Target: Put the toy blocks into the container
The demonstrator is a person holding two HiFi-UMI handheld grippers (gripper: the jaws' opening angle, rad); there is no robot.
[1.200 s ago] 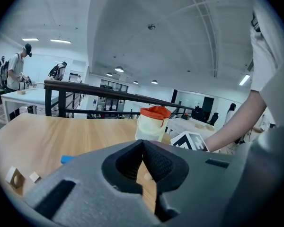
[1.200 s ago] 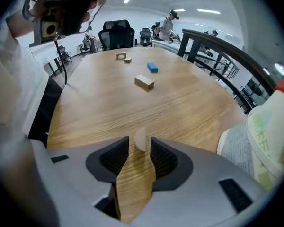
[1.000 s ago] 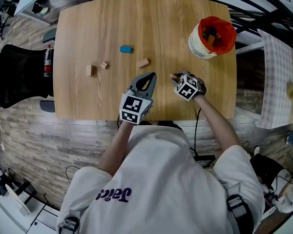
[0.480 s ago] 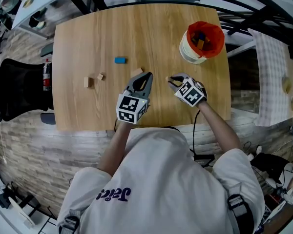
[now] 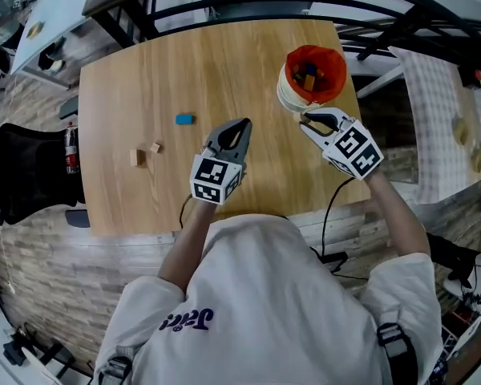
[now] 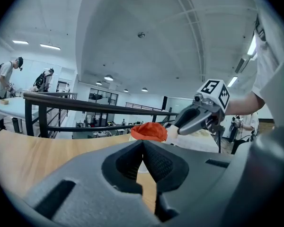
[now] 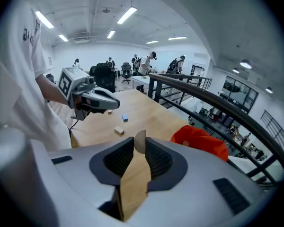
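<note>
Right gripper [image 5: 307, 120], fingers clamped on what looks like a pale wooden block [image 7: 139, 141], hangs beside the red container [image 5: 311, 74], upper right, ready to drop. Left gripper [image 5: 244, 123] fingers closed, empty, mid-frame; blue block [image 5: 184, 119] waits on desk [image 5: 128, 70].

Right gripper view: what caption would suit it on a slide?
Jaws pinching a pale wooden block, orange container close by, loose blocks waiting on the table.
</note>
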